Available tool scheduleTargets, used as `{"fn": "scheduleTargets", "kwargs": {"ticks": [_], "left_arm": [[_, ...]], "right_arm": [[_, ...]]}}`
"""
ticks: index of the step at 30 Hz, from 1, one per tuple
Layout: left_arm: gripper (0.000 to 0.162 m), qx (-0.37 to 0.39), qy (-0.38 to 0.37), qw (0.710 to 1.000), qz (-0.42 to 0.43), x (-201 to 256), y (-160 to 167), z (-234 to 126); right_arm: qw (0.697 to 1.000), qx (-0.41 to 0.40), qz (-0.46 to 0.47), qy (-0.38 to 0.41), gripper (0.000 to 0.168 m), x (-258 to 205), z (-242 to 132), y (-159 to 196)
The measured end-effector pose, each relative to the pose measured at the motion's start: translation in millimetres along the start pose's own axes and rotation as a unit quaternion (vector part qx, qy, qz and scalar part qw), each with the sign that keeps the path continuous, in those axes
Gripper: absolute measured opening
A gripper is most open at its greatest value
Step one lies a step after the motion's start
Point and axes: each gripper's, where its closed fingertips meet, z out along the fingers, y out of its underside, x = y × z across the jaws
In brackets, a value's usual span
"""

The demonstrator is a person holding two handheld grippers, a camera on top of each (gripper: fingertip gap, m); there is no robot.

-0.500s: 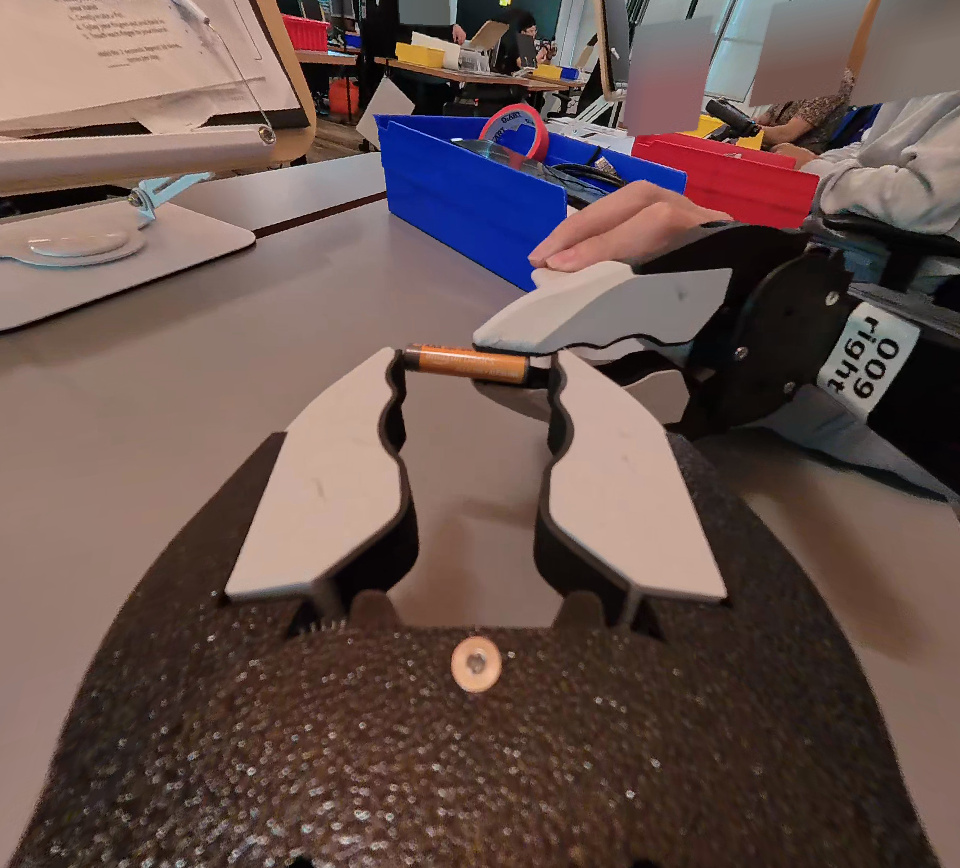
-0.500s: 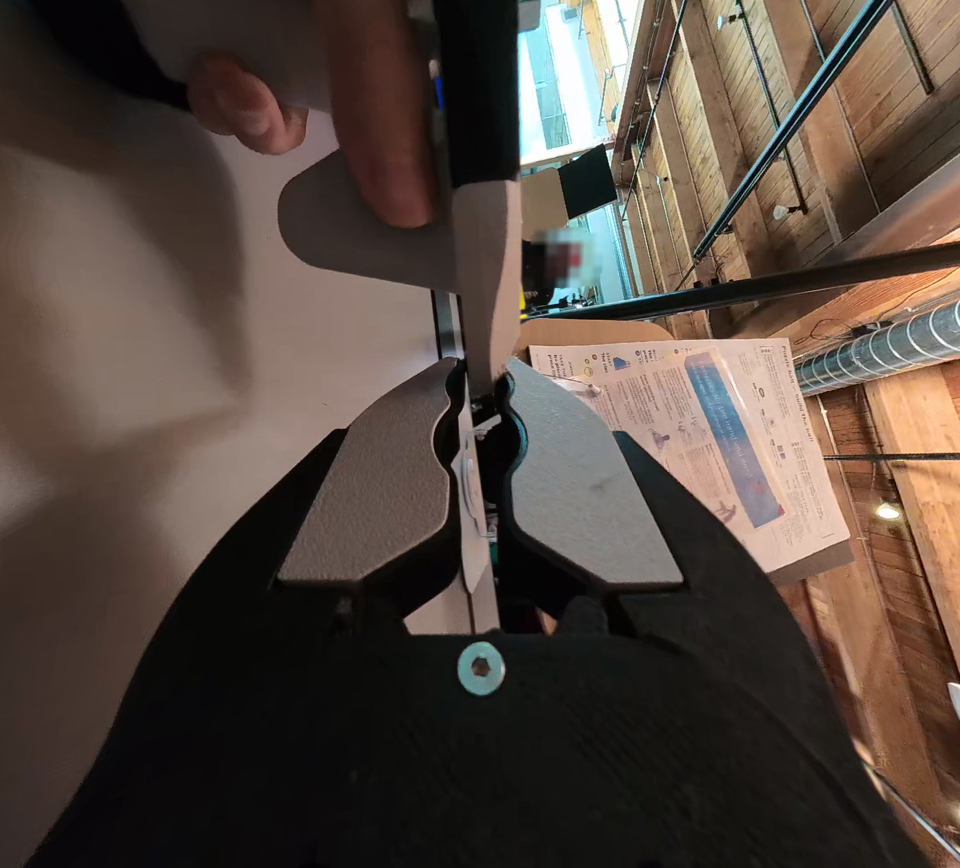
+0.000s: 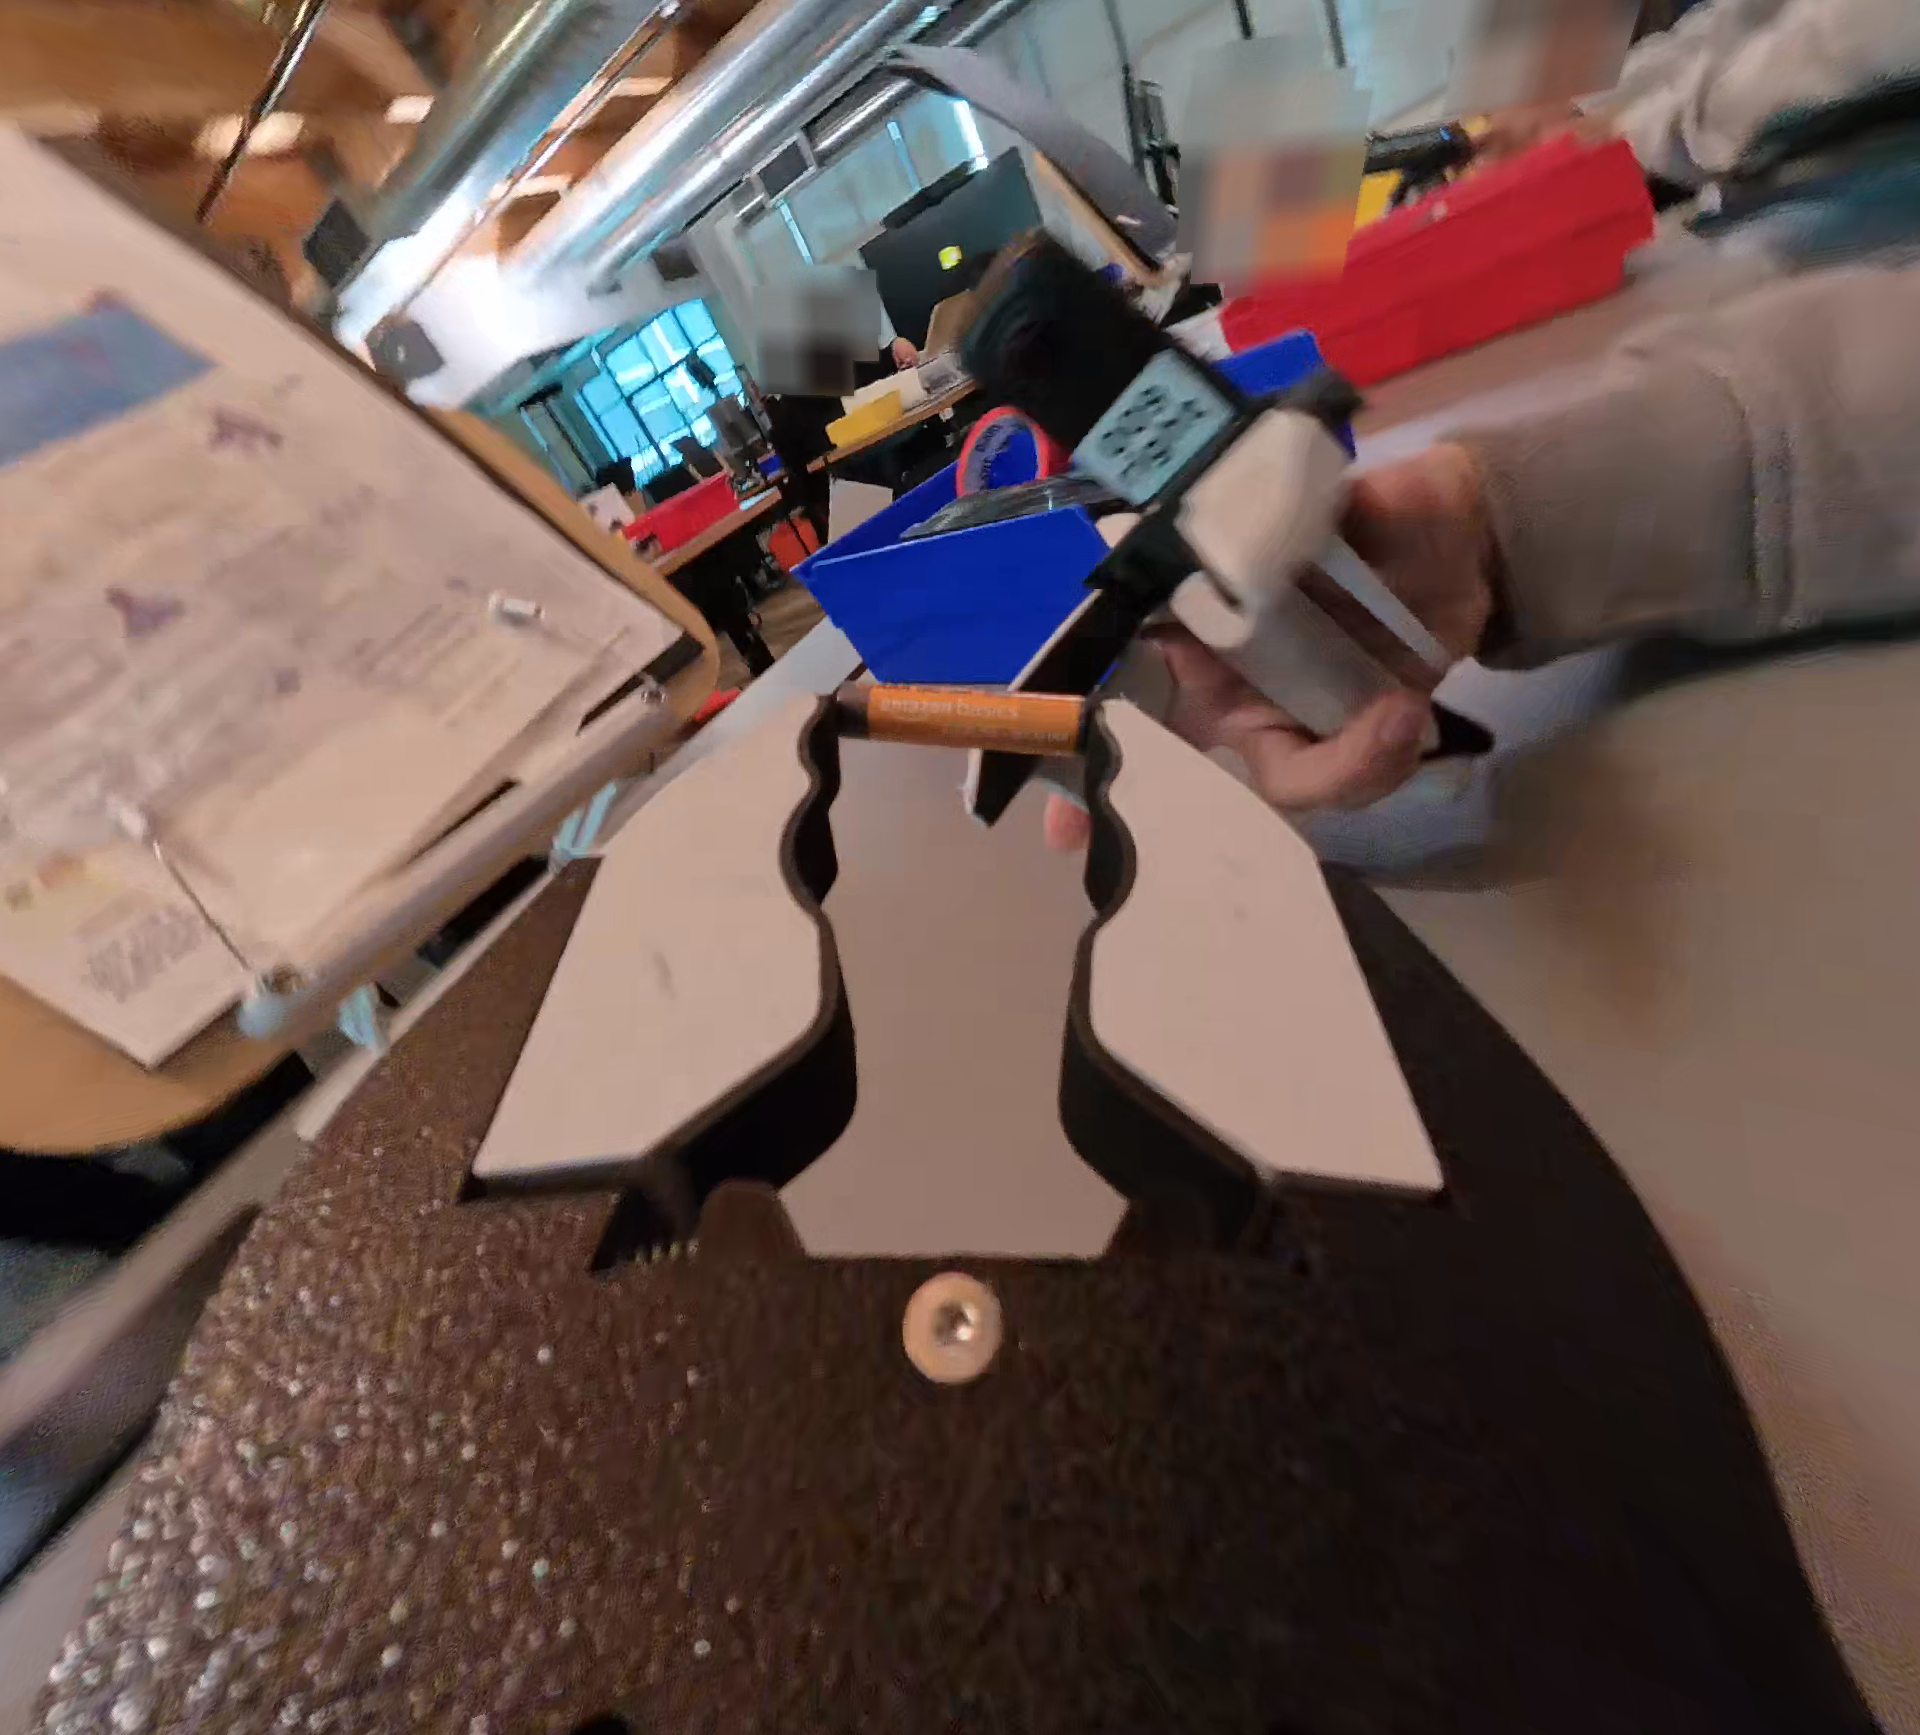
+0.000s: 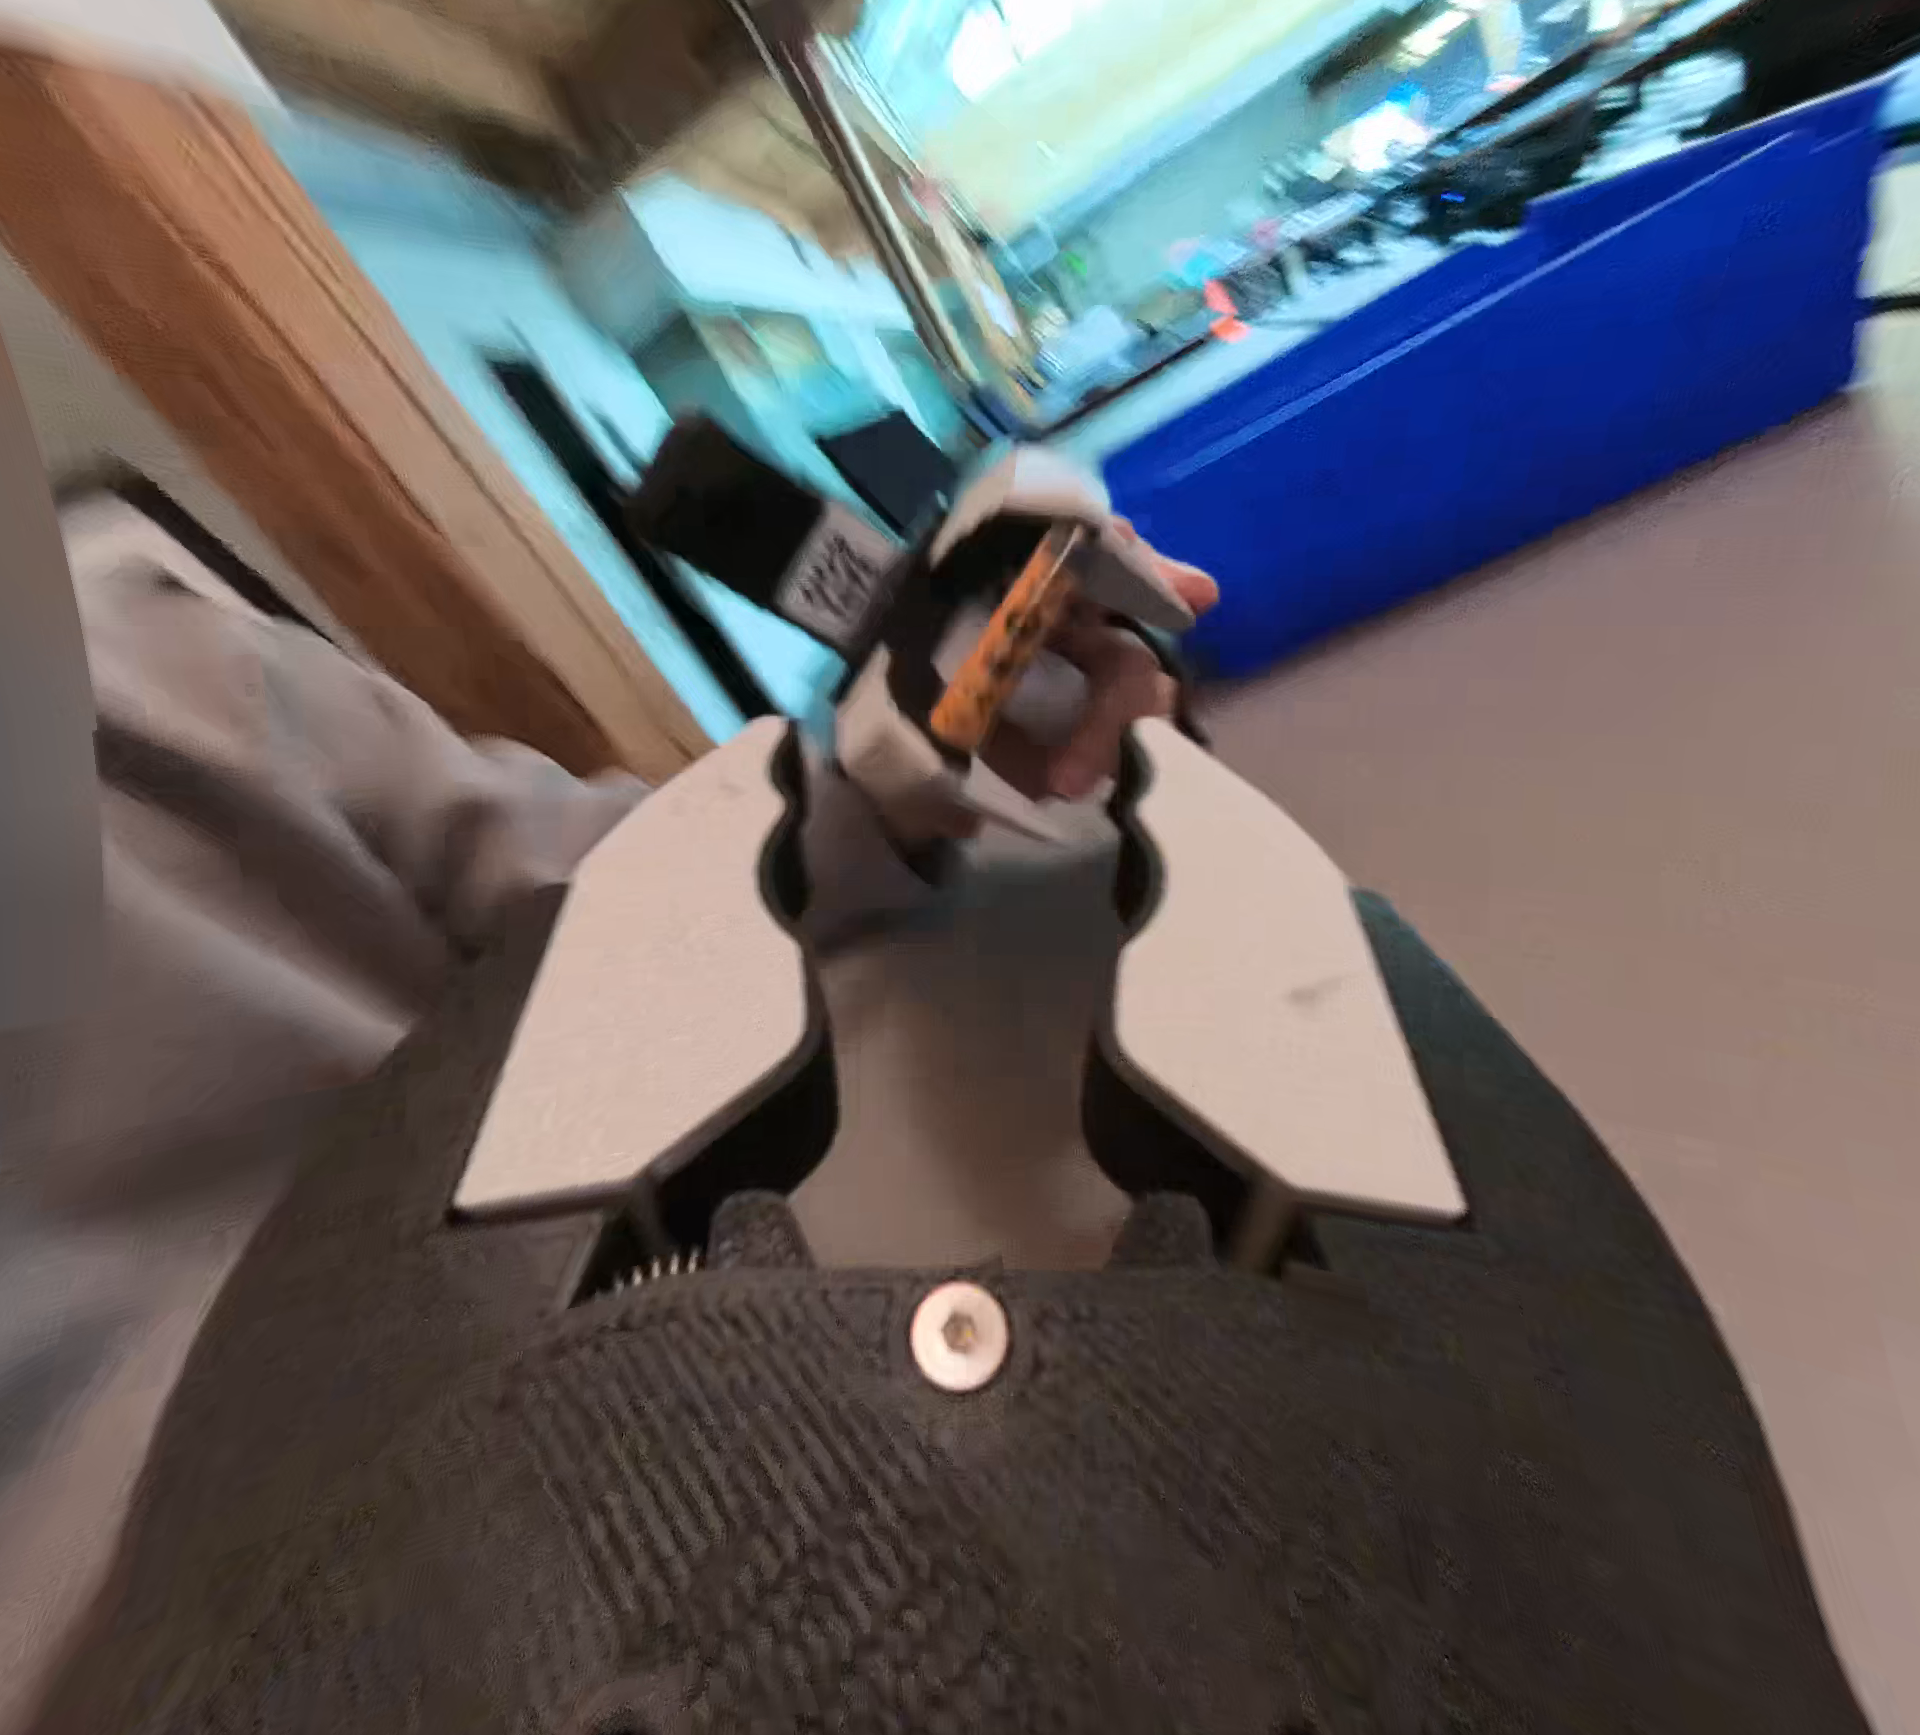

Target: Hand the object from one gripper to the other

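Left wrist view: left gripper [image 3: 961, 735] is clenched on a battery [image 3: 961, 717], an orange and black cell pinned end to end between the two grey fingertips and lying crosswise, clear of the grey table [image 3: 1714, 1010]. The right gripper [image 3: 1013, 750] stands just beyond it, held in a person's hand [image 3: 1382, 636] that emerges from a grey sleeve; its near finger edge sits right against the battery's right part, but contact cannot be confirmed. A blue bin [image 3: 956, 589] stands behind, a red bin [image 3: 1475, 262] farther back, and a document stand [image 3: 260, 625] with printed sheets is at left.

Right wrist view, heavily blurred: the right gripper [image 4: 961, 766] is released, jaws spread wide with nothing between them. The left gripper [image 4: 1013, 636] appears farther off, gripping the battery [image 4: 1003, 651], which runs slantwise above the table [image 4: 1558, 854]. The blue bin [image 4: 1507, 397] lies beyond at right.
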Motion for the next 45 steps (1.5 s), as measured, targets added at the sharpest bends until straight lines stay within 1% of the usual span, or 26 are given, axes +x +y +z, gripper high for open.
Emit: {"fn": "scheduleTargets", "kwargs": {"ticks": [1,2,4,5,7,9,15,16,17,19,20,21,22,24,25,27,29,30,31,32,34,37,40,42,44,45], "left_arm": [[0.045,-0.001,0.009,1.0,0.03,7,-1,2],[0.045,-0.004,0.018,0.999,0.051,13,-1,4],[0.045,-0.003,0.029,0.997,0.068,20,-2,7],[0.045,-0.002,0.029,0.997,0.07,21,-2,7],[0.045,0.0,0.02,0.997,0.068,18,-2,6],[0.045,0.001,0.016,0.998,0.06,15,-1,5],[0.045,-0.004,-0.003,0.999,0.042,8,1,4],[0.038,-0.014,-0.001,0.999,0.036,9,4,4],[0.036,-0.013,-0.001,1.0,0.027,10,5,4],[0.047,-0.001,-0.006,1.0,-0.002,9,1,4],[0.056,-0.002,-0.002,1.0,-0.023,10,2,5],[0.065,-0.002,0.005,0.999,-0.053,10,1,5],[0.07,0.0,0.014,0.996,-0.09,10,1,5],[0.068,0.009,0.024,0.985,-0.171,7,-1,5],[0.066,0.011,0.016,0.978,-0.21,2,0,5],[0.061,0.007,-0.006,0.964,-0.265,-8,7,4],[0.055,0.0,-0.019,0.959,-0.283,-14,12,3],[0.051,-0.005,-0.03,0.957,-0.287,-17,16,2],[0.048,-0.009,-0.034,0.956,-0.29,-18,18,2],[0.044,-0.009,-0.031,0.956,-0.292,-17,19,2],[0.036,-0.008,-0.021,0.957,-0.29,-14,18,4],[0.027,-0.005,-0.005,0.966,-0.259,-7,14,4],[0.016,0.018,0.011,0.97,-0.241,-3,4,3],[0.016,0.045,0.02,0.972,-0.232,-2,-5,1],[0.018,0.06,0.027,0.971,-0.231,-2,-11,-2],[0.014,0.063,0.034,0.97,-0.232,-1,-12,-2]], "right_arm": [[0.998,0.027,0.049,-0.022,0.046,0,-1,-5],[0.995,0.043,0.086,-0.033,0.042,1,-1,-8],[0.991,0.043,0.117,-0.055,0.032,0,0,-4],[0.991,0.024,0.113,-0.061,0.029,-3,2,2],[0.995,-0.017,0.083,-0.055,0.028,-6,7,15],[0.997,-0.01,0.057,-0.049,0.019,-8,8,12],[0.999,-0.004,0.013,-0.029,0.013,-4,10,6],[1.0,0.001,-0.005,-0.017,0.011,-2,9,3],[1.0,-0.003,-0.03,0.009,0.011,3,7,2],[0.99,-0.035,-0.11,0.083,0.011,19,1,4],[0.973,-0.048,-0.172,0.144,0.011,33,-4,2],[0.945,-0.061,-0.242,0.209,0.011,45,-11,-2],[0.912,-0.083,-0.314,0.252,0.011,51,-16,-5],[0.826,-0.121,-0.443,0.326,0.011,59,-25,-11],[0.783,-0.137,-0.491,0.357,0.011,62,-28,-14],[0.714,-0.17,-0.559,0.385,0.011,64,-27,-14],[0.667,-0.194,-0.597,0.401,0.011,65,-26,-12],[0.655,-0.2,-0.606,0.405,0.011,66,-24,-11],[0.651,-0.196,-0.608,0.409,0.011,65,-22,-11],[0.662,-0.194,-0.601,0.403,0.011,64,-19,-9],[0.701,-0.186,-0.573,0.382,0.011,61,-12,-2],[0.765,-0.161,-0.522,0.342,0.011,54,-4,4],[0.842,-0.125,-0.443,0.281,0.011,43,3,7],[0.888,-0.093,-0.387,0.232,0.011,32,7,6],[0.922,-0.071,-0.332,0.188,0.011,23,8,5],[0.934,-0.067,-0.308,0.165,0.011,19,9,6]]}}
